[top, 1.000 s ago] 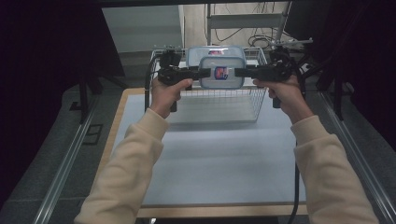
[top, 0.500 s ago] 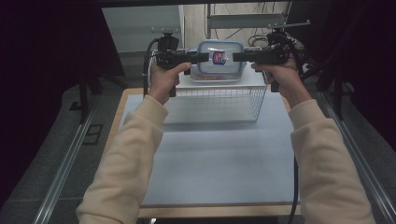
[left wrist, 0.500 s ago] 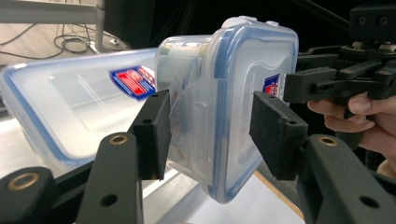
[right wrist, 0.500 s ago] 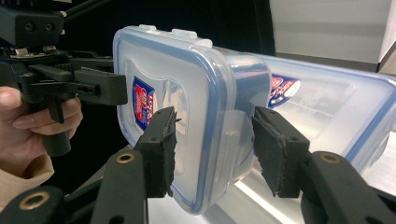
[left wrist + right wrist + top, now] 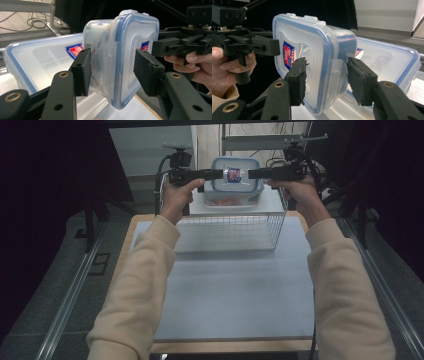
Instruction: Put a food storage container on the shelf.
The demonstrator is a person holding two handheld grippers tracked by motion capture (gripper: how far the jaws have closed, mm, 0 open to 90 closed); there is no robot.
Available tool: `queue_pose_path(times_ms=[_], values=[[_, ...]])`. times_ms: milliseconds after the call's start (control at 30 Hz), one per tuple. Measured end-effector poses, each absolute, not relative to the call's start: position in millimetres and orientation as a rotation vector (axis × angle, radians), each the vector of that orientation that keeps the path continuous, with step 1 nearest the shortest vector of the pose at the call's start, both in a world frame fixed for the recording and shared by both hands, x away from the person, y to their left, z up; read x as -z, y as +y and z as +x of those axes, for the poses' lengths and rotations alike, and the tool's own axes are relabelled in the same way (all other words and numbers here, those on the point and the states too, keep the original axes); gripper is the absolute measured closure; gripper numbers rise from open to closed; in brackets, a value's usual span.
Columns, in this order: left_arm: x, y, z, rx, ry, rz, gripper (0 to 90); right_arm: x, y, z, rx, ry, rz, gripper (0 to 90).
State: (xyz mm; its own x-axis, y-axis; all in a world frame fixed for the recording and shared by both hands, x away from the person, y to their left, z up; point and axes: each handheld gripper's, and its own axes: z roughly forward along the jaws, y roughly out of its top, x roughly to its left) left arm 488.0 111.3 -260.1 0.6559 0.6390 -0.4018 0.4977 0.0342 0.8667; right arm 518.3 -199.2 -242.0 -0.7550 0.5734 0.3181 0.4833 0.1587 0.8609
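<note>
1. A person in cream sleeves holds a small clear plastic food container with a blue-rimmed snap lid (image 5: 235,179) in the air between two black grippers, above the far end of a white wire basket (image 5: 231,231).
2. The left gripper (image 5: 218,173) grips the container's left side; in the left gripper view its fingers (image 5: 82,71) straddle a side latch flap, pressing lid face and body.
3. The right gripper (image 5: 252,173) does the same on the opposite side, its fingers (image 5: 298,80) half closed on the container's edge. Two opposing grips likely keep the box level and stop it twisting.
4. A larger clear container with a blue-rimmed lid (image 5: 37,60) lies just below and behind it, so the small box is probably being carried clear of it.
5. The basket stands at the far end of a pale grey desk (image 5: 240,295), whose near part gives room to set things down.
</note>
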Motion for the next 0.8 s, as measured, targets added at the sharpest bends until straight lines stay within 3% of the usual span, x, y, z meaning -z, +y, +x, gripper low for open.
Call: queue_pose_path(times_ms=[800], values=[[271.9, 110.2, 532.2, -0.072, 1.023, 1.551, 49.3, 247.6, -199.7, 563.2, -1.657, 2.336, 1.174, 50.3]])
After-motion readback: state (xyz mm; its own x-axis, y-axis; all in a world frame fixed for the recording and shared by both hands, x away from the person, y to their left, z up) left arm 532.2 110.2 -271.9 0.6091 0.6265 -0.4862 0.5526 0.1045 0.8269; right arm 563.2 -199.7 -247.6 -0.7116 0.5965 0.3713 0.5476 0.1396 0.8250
